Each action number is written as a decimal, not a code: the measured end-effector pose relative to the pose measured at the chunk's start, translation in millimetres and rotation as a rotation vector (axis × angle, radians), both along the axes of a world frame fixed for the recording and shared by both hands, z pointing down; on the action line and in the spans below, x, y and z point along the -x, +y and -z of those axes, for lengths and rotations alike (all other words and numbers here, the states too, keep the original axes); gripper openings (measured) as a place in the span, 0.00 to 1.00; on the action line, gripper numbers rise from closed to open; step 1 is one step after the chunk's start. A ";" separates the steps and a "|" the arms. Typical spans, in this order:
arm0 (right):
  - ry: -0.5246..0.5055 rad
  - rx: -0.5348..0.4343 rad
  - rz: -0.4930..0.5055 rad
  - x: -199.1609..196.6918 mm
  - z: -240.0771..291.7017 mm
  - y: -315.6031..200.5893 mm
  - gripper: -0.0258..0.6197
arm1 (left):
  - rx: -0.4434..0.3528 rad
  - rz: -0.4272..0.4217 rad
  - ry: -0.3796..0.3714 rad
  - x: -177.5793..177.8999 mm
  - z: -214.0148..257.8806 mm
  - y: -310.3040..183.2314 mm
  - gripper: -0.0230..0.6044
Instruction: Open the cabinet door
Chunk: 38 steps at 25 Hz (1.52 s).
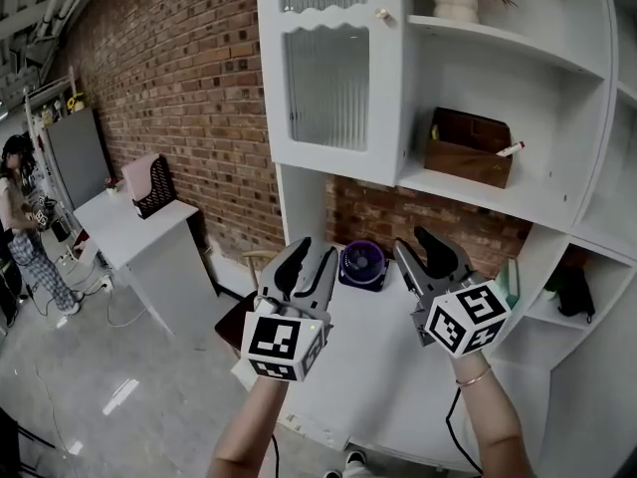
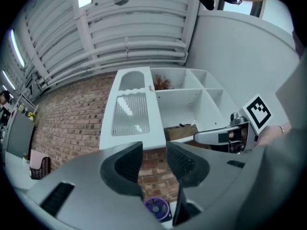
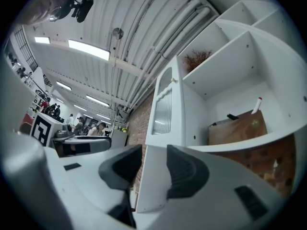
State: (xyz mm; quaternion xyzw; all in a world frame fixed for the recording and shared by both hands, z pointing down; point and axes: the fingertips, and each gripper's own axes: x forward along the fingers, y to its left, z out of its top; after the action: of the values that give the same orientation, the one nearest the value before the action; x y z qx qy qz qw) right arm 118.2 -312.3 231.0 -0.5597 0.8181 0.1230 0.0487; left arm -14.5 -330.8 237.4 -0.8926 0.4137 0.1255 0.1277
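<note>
Against a brick wall [image 1: 179, 98], the cabinet door [image 1: 328, 83] is seen shut at twelve o'clock above the left gripper [image 1: 314, 250] and right gripper [image 1: 415, 242], both held open and empty. It is judged light, stiff, glass-fragile; its one-o'clock knob [image 1: 381, 14] is best pinched.

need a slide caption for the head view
Both open and empty, the left hand-held gripper and right hand-held gripper hover below the ribbed-glass cabinet door, purple fan behind.

Camera setup: one head-mounted, two gripper-mounted.
Head view looks steeply down past left gripper [image 1: 314, 250] and right gripper [image 1: 415, 242], near the shelf unit [image 1: 518, 195]. Gripper views tilt up along their jaws. All three share cabinet door [image 1: 328, 78] and brown box [image 1: 468, 149].
</note>
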 end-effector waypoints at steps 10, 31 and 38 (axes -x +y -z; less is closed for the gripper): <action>0.095 -0.070 -0.013 -0.3 50.3 -53.9 0.28 | -0.146 -0.012 -0.010 -39.0 81.9 -37.8 0.26; 0.133 -0.204 -0.023 -27.5 138.2 -99.2 0.28 | -0.321 0.053 0.043 -99.7 269.4 -112.7 0.28; 0.137 -0.219 -0.007 -24.8 146.4 -104.7 0.29 | -0.356 0.079 0.019 -119.4 308.5 -120.1 0.28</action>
State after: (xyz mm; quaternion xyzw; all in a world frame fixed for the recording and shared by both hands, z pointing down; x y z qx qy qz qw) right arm 142.9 -417.0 84.6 -0.5440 0.7992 0.2499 0.0533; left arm 104.8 -451.0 -71.1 -0.8378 0.4207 0.2001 0.2845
